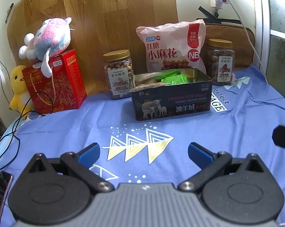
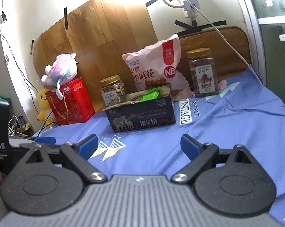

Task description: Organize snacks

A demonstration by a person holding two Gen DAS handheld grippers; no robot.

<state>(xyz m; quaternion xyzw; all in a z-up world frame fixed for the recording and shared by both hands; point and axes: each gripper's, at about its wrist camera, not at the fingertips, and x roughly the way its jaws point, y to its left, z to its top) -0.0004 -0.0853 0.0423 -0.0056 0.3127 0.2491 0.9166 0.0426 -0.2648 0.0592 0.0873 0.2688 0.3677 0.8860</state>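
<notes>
Left hand-held gripper hovered low over the blue patterned cloth covering the surface, blue-padded fingers spread wide, nothing between them. Right hand-held gripper likewise spread wide and empty over the same cloth; its dark edge showed at the right margin of the left wrist view.

Landmark: dark rectangular metal tin with sheep picture, lid off, standing on the cloth beyond both grippers, well apart from them. Inside the tin, bright green snack packets lay toward the back; brownish packets showed at the front left corner, too blurred to identify.

Just behind the tin: pink plastic bag of brown-sugar twists, upright, leaning against the wooden board at the wall. Behind the tin to the left: clear plastic jar of nuts with gold lid. Behind the tin to the right: second clear gold-lidded jar holding darker nuts.

Farther left of the tin: red cardboard gift box with rope handle; a pink-and-blue plush toy sat on top of it, and a yellow plush duck stood against its left side. A thin black cable trailed across the cloth in front of the box.

Left of the tin, at the near edge of the left wrist view, a smartphone lay flat.
</notes>
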